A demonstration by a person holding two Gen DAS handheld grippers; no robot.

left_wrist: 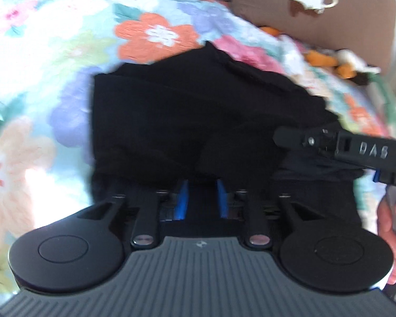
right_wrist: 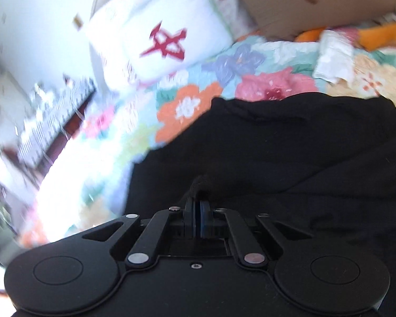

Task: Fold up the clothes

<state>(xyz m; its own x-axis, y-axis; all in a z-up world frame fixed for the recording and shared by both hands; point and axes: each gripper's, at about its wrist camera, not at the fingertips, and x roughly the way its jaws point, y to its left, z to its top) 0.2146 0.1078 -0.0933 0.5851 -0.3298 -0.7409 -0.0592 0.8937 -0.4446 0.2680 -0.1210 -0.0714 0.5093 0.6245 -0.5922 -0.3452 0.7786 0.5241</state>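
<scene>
A black garment [left_wrist: 187, 116] lies partly folded on a floral bedspread [left_wrist: 52, 84]. My left gripper [left_wrist: 202, 185] is open, its blue pads [left_wrist: 182, 198] apart, with its fingertips over the garment's near edge. My right gripper [right_wrist: 199, 200] is shut on a fold of the black garment [right_wrist: 290, 158], a tuft of cloth poking out above its pads. The right gripper also shows in the left wrist view [left_wrist: 290, 137] at the garment's right side, held by a hand. Both views are blurred.
A white pillow with a red mark [right_wrist: 163, 39] lies at the head of the bed. A brown cardboard box [left_wrist: 316, 13] and orange plush toys [right_wrist: 377, 34] sit at the far right. The floral bedspread [right_wrist: 198, 100] surrounds the garment.
</scene>
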